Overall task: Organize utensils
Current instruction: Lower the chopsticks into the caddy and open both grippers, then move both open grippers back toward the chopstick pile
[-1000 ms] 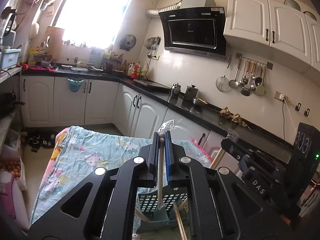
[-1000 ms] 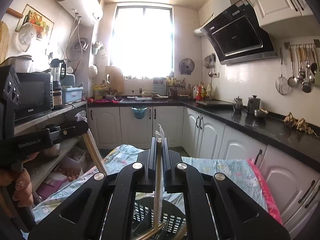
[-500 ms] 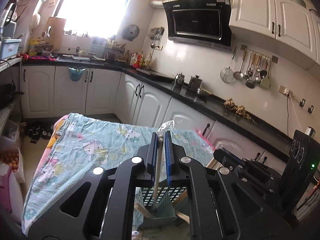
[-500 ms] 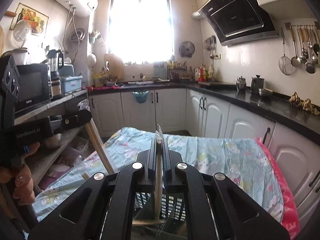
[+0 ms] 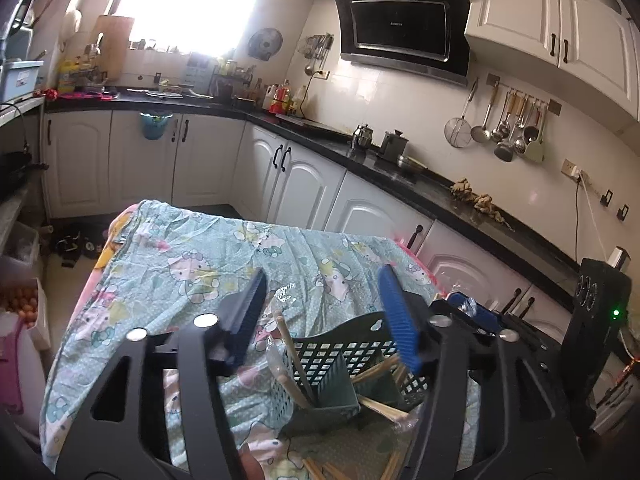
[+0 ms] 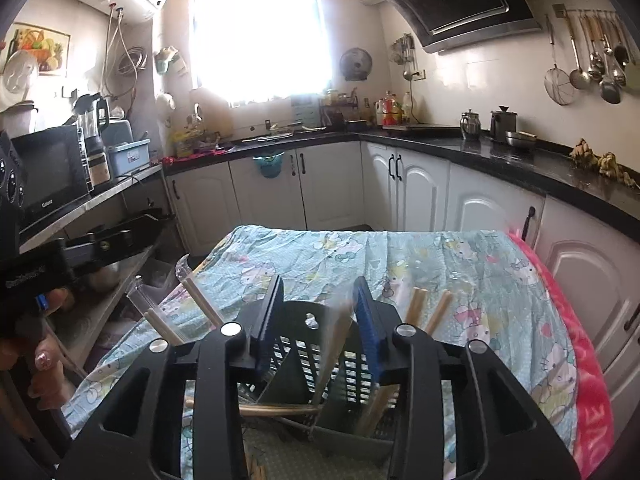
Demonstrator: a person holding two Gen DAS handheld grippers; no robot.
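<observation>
Cartoon-print cloth covered the tabletop (image 5: 168,264), and the green slotted basket (image 5: 344,354) sat near its close edge. Left tool (image 5: 324,312) had just spread wide — nothing gripped. Right tool (image 6: 318,312) had just been parting too, a wrapped chopstick (image 6: 334,354) loose between its pads.

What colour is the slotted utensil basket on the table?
Dark green; the utensil basket shows best in the left wrist view.
</observation>
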